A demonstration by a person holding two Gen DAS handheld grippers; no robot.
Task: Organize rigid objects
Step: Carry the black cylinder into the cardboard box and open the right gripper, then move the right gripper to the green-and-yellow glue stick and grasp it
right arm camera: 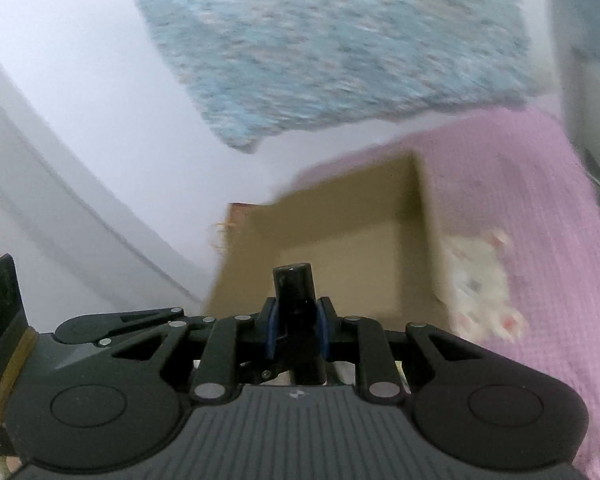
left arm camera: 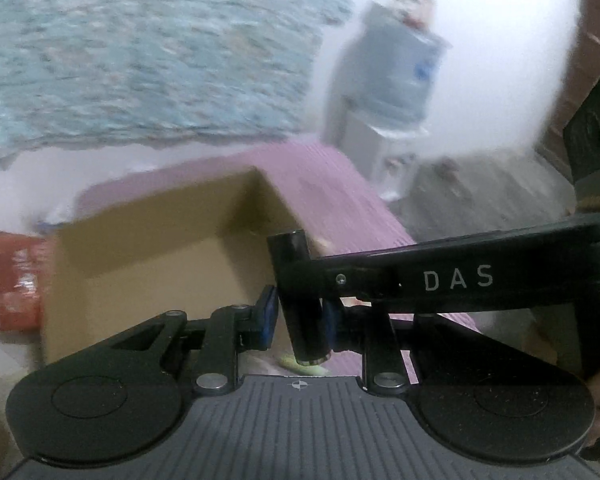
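Currently both grippers, left gripper (left arm camera: 298, 316) and right gripper (right arm camera: 298, 332), pinch the black cylinder (left arm camera: 300, 300) upright, with the cardboard box (left arm camera: 160, 248) open just ahead and below.

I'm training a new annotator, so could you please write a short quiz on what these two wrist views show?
1. True or false: the left gripper and the right gripper are both shut on the same black cylinder.
2. The cardboard box beyond the jaws is: A) open at the top; B) taped shut; C) flattened.
3. Fill in: in the left wrist view, the packet to the left of the box is coloured ____.

Key: 1 true; 2 A; 3 red.
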